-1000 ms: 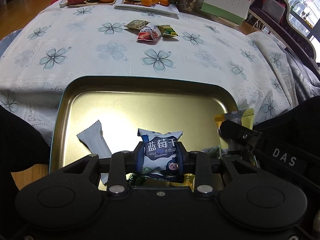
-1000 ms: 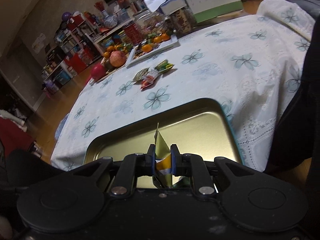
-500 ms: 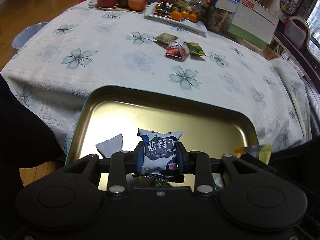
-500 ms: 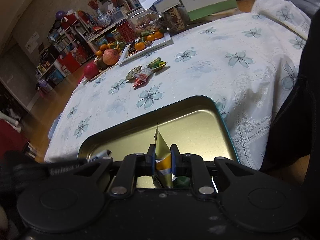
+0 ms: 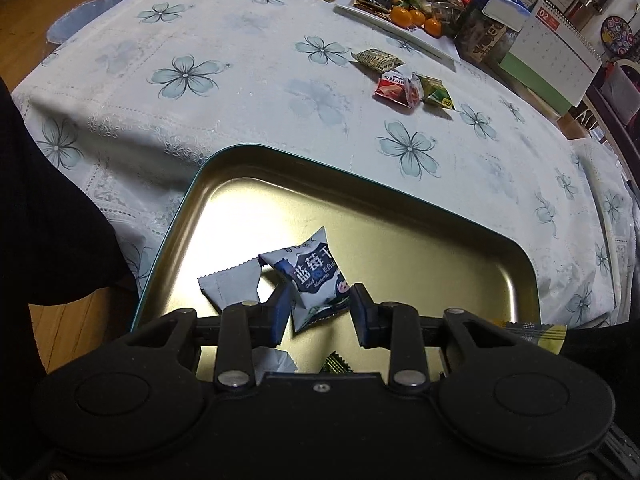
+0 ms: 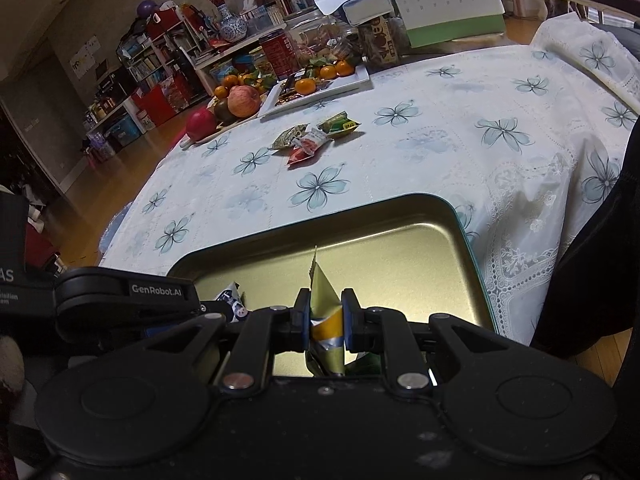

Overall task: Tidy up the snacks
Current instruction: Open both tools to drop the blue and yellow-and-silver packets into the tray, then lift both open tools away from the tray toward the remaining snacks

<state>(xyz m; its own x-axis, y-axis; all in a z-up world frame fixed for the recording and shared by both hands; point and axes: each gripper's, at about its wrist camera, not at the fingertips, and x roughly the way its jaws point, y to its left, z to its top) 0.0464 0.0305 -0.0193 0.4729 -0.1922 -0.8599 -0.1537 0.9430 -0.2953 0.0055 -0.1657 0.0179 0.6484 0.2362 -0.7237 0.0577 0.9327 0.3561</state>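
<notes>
The tabletop (image 5: 248,92), under a white cloth printed with blue flowers, carries a shallow gold tin tray (image 5: 400,240) with a teal rim at its near edge. Both tools hang over the tray.

The left tool (image 5: 318,312) stands partly open around a blue-and-white blueberry packet (image 5: 316,280). The packet sits tilted between the jaws, and it looks loose rather than pinched, though I cannot tell whether either pad touches it. A plain grey-white packet (image 5: 232,286) lies in the tray just beside it, and more wrappers peek out beneath the tool.

The right tool (image 6: 326,322) is closed tight on a gold-and-yellow packet (image 6: 324,308), which stands on edge with its crimped end pointing up above the tray.

Three more small packets (image 5: 404,80), green, red and patterned, lie together in the middle of the tabletop, well apart from the tray.

These snacks are likely very light, puffy pillow packs with slick film. They should crush easily and may slide or twist in a grip. The flat crimped seam or the packet's middle seems the best place to take hold, with gentle pressure. The blueberry packet has white lettering on dark blue and a small cartoon figure near its lower corner.
</notes>
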